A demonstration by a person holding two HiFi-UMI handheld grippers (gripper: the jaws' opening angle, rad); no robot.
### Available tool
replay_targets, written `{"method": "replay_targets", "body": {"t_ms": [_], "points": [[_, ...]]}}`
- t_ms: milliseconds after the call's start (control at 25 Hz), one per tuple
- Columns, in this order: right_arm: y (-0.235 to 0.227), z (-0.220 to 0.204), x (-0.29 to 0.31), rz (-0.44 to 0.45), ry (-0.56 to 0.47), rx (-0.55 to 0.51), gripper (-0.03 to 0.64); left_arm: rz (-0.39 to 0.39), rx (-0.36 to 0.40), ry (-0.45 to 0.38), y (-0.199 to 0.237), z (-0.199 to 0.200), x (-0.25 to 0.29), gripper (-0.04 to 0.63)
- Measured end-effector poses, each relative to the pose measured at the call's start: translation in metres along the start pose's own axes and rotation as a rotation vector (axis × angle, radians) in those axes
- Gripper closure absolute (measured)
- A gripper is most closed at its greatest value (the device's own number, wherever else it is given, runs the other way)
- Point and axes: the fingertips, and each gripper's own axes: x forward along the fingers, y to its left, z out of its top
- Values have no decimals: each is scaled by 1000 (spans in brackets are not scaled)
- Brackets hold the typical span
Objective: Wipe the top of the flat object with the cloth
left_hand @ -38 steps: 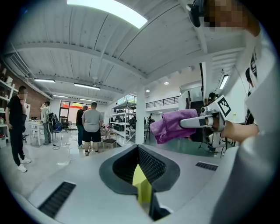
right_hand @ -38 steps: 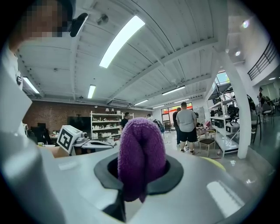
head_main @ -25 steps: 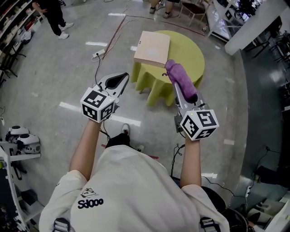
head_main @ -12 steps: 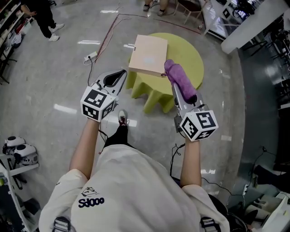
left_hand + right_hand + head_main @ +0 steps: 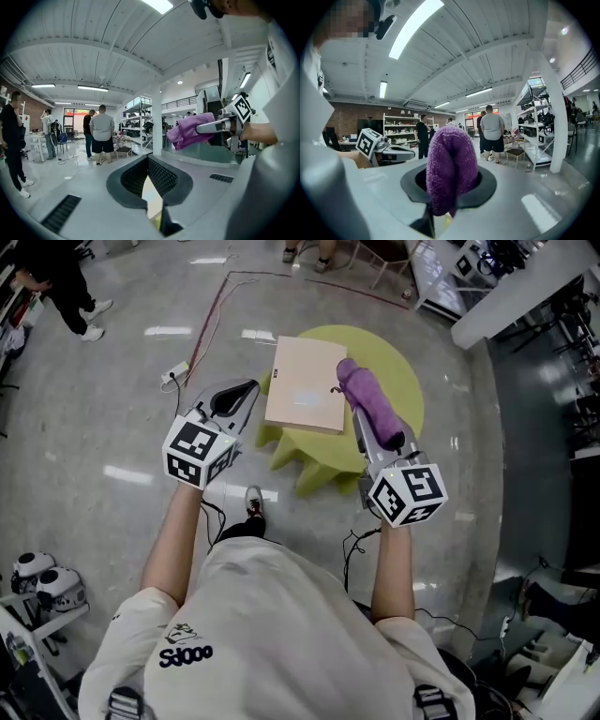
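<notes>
Here, cloth (image 5: 451, 168) fills right fingers (image 5: 486, 186).

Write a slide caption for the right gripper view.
Right gripper shut on a purple cloth, people standing by shelves behind.

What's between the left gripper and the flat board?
Nothing solid: the head view shows only floor and a strip of green tablecloth between the left gripper and the flat board. The purple cloth sits in the right gripper.

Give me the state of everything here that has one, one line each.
left gripper: shut, empty.
right gripper: shut on the purple cloth.
purple cloth: bunched, clamped in the jaws.
flat board: lying flat on the green table, top bare.
</notes>
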Motion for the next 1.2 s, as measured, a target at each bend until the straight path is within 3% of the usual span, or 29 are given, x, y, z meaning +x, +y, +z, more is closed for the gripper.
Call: {"method": "replay_targets", "body": {"t_ms": [400,800,1000,1200], "points": [[-25,-3,76,-31,47,22,540,-32,-6,46,62,-9,49,589],[-52,-7,132,-32,91,20,540,-52,-31,73,96,-15,91,589],[-71,-25,153,-43,145,-27,540,-38,-55,106,103,-31,106,589],[-88,-41,185,35,193,-51,540,23,-86,133,113,-39,122,589]]}}
